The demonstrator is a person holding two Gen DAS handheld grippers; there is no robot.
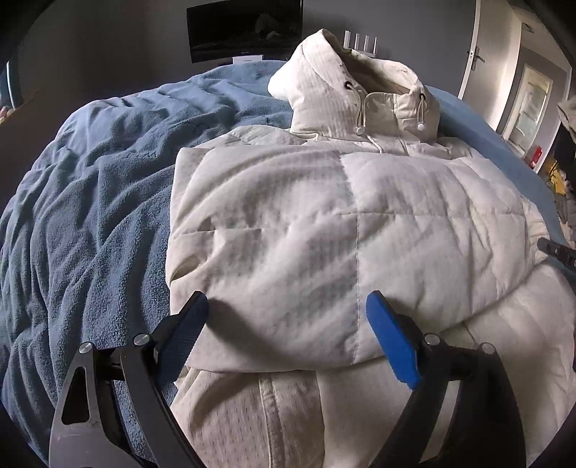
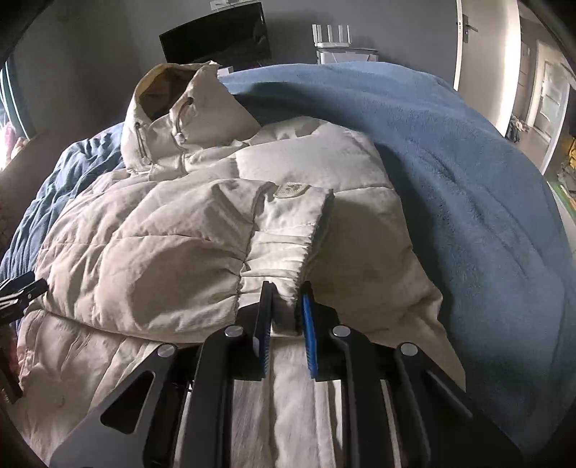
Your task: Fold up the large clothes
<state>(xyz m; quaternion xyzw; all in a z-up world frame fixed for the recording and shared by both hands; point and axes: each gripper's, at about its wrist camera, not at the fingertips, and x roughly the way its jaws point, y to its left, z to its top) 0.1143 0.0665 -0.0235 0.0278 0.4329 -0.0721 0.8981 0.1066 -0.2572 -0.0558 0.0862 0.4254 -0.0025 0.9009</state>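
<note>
A white quilted hooded jacket (image 1: 324,223) lies front-up on a blue blanket (image 1: 90,201) on a bed, its hood (image 1: 345,82) at the far end. A sleeve (image 2: 162,252) lies folded across its body. My left gripper (image 1: 288,306) is open, its jaws wide apart over the near edge of the folded sleeve, holding nothing. My right gripper (image 2: 286,288) is shut on the sleeve cuff (image 2: 284,259), which is pinched between its blue pads. The jacket also fills the right wrist view (image 2: 342,201), with a round chest badge (image 2: 289,189).
The blue blanket (image 2: 468,180) is bunched up high on the jacket's right. A dark screen (image 1: 244,32) hangs on the grey wall beyond the bed. A white door (image 1: 482,54) and doorway stand at the far right.
</note>
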